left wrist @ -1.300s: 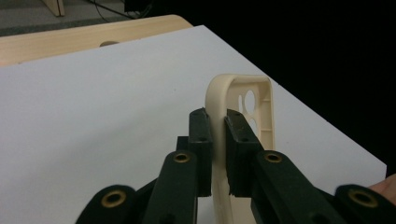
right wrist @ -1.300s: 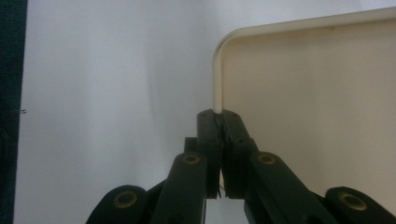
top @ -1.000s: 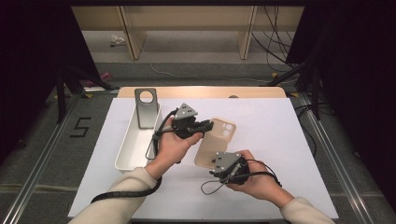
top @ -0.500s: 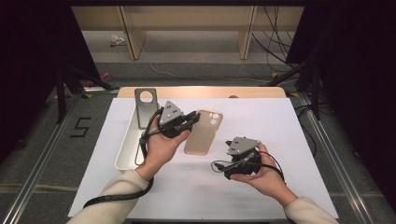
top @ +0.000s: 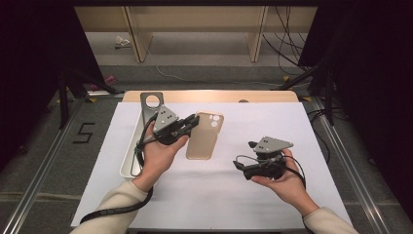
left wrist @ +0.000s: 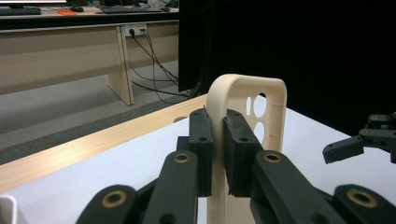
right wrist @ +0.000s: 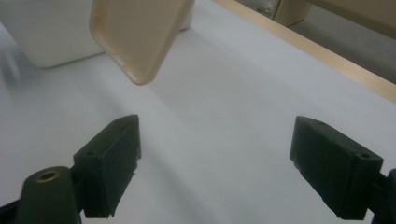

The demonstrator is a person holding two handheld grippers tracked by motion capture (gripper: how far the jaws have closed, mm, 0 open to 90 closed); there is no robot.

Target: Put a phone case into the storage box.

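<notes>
**Phone case pinched by one edge above the worktop**

The white worktop (top: pixel 214 195) carries a long white tray (top: pixel 127 163) at its left side. Just right of the tray, the beige phone case (top: pixel 203 136) hangs in the left hand-held gripper (left wrist: pixel 215 140), whose jaws are clamped on one side wall. The right hand-held gripper (right wrist: pixel 215 168) sits apart, jaws spread wide, holding nothing. With so narrow a bite, the case could swing or slip out if moved sharply.

The left gripper (top: pixel 191 125) holds a beige phone case (top: pixel 204 135) above the white table (top: pixel 292 126).
</notes>
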